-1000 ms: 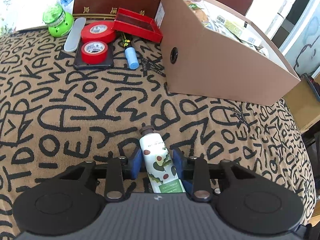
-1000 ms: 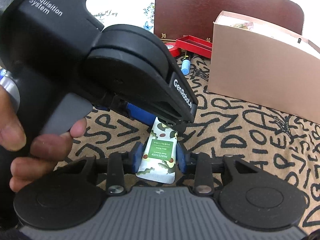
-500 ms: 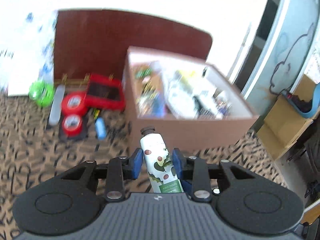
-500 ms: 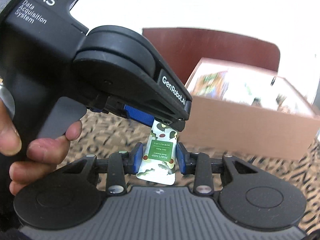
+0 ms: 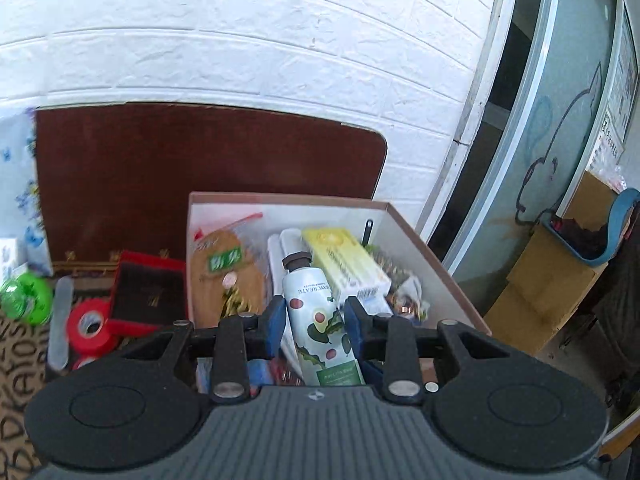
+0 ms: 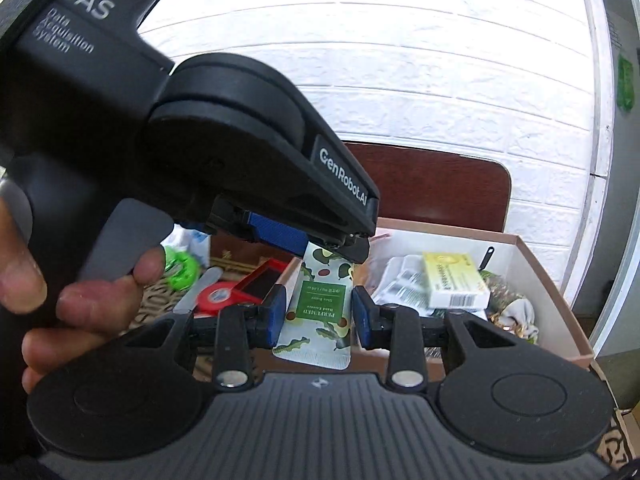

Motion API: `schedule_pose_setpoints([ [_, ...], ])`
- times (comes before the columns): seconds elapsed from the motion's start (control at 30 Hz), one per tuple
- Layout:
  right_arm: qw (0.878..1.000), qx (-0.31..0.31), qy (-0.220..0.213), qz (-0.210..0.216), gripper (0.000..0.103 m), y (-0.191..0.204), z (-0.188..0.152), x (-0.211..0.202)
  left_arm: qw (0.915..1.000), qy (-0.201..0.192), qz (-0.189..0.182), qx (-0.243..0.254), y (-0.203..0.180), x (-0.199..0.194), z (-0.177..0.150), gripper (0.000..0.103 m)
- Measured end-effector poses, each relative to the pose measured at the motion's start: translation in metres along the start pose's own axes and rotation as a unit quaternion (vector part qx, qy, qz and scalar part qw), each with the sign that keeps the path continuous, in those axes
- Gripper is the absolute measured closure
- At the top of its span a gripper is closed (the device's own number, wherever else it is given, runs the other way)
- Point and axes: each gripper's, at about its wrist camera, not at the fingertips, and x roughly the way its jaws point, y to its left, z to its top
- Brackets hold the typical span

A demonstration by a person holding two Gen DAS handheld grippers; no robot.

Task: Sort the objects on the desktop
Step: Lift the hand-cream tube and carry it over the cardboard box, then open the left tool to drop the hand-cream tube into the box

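Observation:
A white hand cream tube (image 5: 316, 312) with an avocado print and a dark cap hangs in the air over the open brown box (image 5: 420, 240). My left gripper (image 5: 316, 320) is shut on its middle, cap pointing away. In the right wrist view my right gripper (image 6: 320, 316) is shut on the same tube (image 6: 320, 304) near its flat crimped end. The left gripper (image 6: 340, 244) comes in from above left there, held by a person's hand (image 6: 80, 300). The box (image 6: 560, 292) lies just beyond and to the right.
The box holds a yellow carton (image 5: 344, 264), a snack bag (image 5: 224, 268) and several papers. Left of it on the lettered cloth lie a red case (image 5: 148, 292), red tape rolls (image 5: 86, 326), a grey strip (image 5: 60, 320) and a green round container (image 5: 24, 298). A brown board (image 5: 200, 168) leans on the wall.
Both grippers have lifted the tube off the lettered cloth and carried it up and toward the box. It now hangs above the box's open top.

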Motion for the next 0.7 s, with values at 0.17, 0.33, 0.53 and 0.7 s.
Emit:
schedule_pose_setpoints([
  [0.17,1.0,0.004,0.005,-0.012,0.068,-0.02,0.001,0.022,0.9999,0.005,-0.008,0.004,0.004,0.028,0.013,0.071],
  [0.33,0.999,0.009,0.028,-0.015,0.069,-0.032,-0.003,0.059,0.9994,0.029,-0.02,-0.005,0.015,0.061,0.015,0.072],
  [0.53,0.998,0.011,0.056,-0.019,0.069,-0.052,-0.014,0.084,0.9982,0.052,-0.024,-0.015,0.026,0.095,0.016,0.072],
  [0.7,0.997,0.014,0.074,-0.03,0.069,-0.055,-0.017,0.108,0.9965,0.068,-0.037,-0.03,0.034,0.116,0.018,0.074],
])
